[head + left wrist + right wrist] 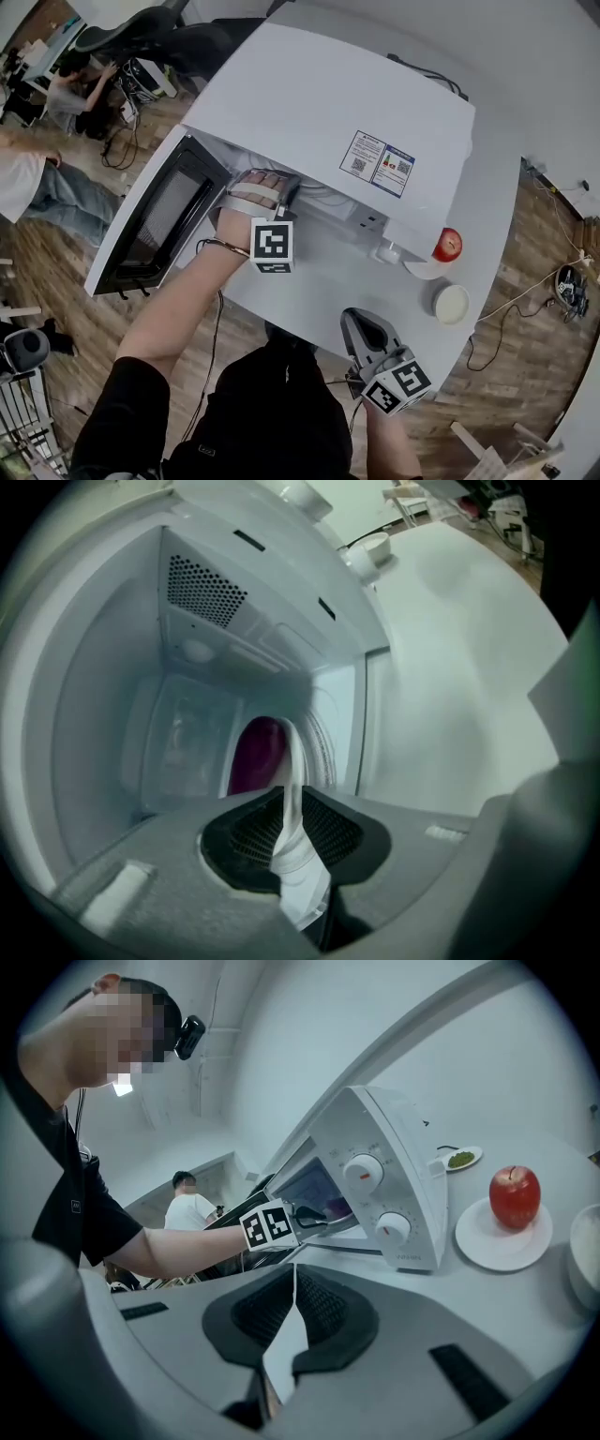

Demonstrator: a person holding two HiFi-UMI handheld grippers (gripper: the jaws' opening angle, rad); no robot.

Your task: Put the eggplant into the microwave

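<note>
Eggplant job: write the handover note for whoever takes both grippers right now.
Left gripper: inside the microwave, jaws together, holding nothing.
Right gripper: jaws together, empty, by the near edge of the table, clear of the microwave.
Eggplant: lies in the cavity just beyond the left jaw tips; whether it touches them I cannot tell.
Door: open.
Done: the eggplant is in the microwave.
Left: draw the left gripper out. Shutting the door is probably next, though the task does not ask for it.
</note>
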